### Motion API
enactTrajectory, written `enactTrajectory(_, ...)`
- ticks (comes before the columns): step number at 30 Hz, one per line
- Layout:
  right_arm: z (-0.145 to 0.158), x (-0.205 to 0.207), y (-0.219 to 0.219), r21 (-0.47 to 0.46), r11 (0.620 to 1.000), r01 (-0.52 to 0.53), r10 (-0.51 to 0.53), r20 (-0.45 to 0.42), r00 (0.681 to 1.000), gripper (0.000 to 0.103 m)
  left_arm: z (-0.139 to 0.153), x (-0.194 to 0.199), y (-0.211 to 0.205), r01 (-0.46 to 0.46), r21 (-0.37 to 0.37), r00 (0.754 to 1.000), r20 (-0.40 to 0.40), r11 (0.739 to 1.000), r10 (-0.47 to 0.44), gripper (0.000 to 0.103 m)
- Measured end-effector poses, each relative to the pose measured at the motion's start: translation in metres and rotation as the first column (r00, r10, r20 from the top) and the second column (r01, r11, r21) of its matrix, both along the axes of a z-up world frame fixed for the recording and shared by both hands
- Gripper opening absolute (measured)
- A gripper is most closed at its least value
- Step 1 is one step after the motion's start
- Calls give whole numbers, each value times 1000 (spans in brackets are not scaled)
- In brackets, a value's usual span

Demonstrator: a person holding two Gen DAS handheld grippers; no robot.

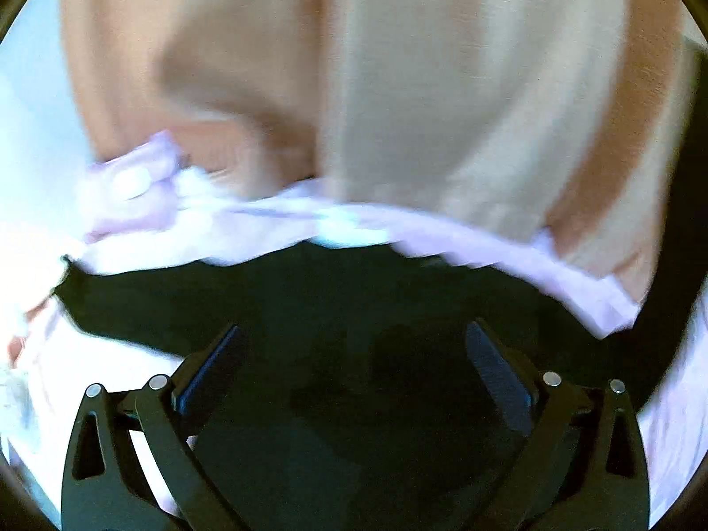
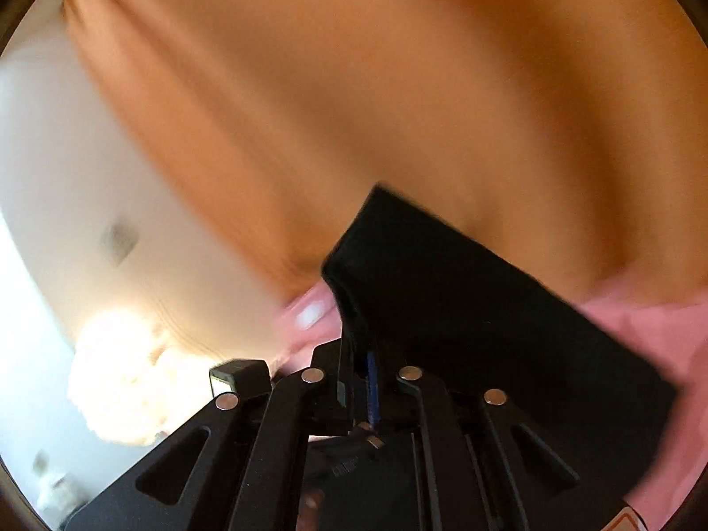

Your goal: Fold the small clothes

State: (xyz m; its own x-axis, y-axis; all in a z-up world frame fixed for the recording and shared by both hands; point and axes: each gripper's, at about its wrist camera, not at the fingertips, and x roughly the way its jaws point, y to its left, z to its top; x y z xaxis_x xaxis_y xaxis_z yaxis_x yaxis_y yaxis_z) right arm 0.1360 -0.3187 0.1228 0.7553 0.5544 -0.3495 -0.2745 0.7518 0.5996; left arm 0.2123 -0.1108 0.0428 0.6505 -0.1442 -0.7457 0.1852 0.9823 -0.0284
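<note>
Nearest in the left wrist view, the left gripper [image 1: 352, 354] has its jaws spread wide with nothing between them; it hangs over the black garment [image 1: 336, 309], which lies dark and flat beneath, probably free so it can take a new hold on an edge. Just beyond the black cloth runs a crumpled pale lilac garment [image 1: 464, 243], blurred, lying across the far side, likely another piece waiting its turn. Behind that hangs a tan curtain [image 1: 398, 66] filling the background.

In the right wrist view, the right gripper [image 2: 358, 354] is nearly closed, its pads pinching a thin edge of the black garment [image 2: 464, 301], which rises from the jaws as a taut flap; I judge the corner is held up so the cloth can be carried over into a fold. Pink fabric [image 2: 655, 336] lies under and beyond it, with the same curtain [image 2: 398, 88] further back
</note>
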Motion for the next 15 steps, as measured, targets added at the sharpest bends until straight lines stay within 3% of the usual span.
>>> enactTrajectory(2,-24,28,46,-45,997,-59,54,-104,993,11,-20,4,44,-34,-17,996,-80,999,33,98)
enactTrajectory(4,-36,22,49,-72,997,-39,31,-111,993,12,-44,9,78,-80,-56,987,-146,995,71,98)
enactTrajectory(5,-44,13,43,-103,995,-1,-11,-112,994,16,-58,12,92,-116,-70,979,-179,991,101,98)
enactTrajectory(7,-66,-17,11,-207,970,123,-156,-150,976,38,-79,16,114,-155,-127,963,-243,980,121,98)
enactTrajectory(8,-76,-30,-1,-242,956,166,-208,-161,965,39,-84,18,121,-151,-153,957,-270,977,106,98)
enactTrajectory(11,-122,-69,-52,-351,893,281,-380,-255,889,39,-100,22,119,-150,-183,953,-289,972,93,98)
enactTrajectory(14,-155,-67,-90,-284,895,343,-433,-374,820,39,-106,29,114,-139,-178,953,-291,974,83,96)
enactTrajectory(15,-164,-68,-96,-252,901,354,-429,-395,812,39,-107,27,112,-154,-170,952,-291,973,100,94)
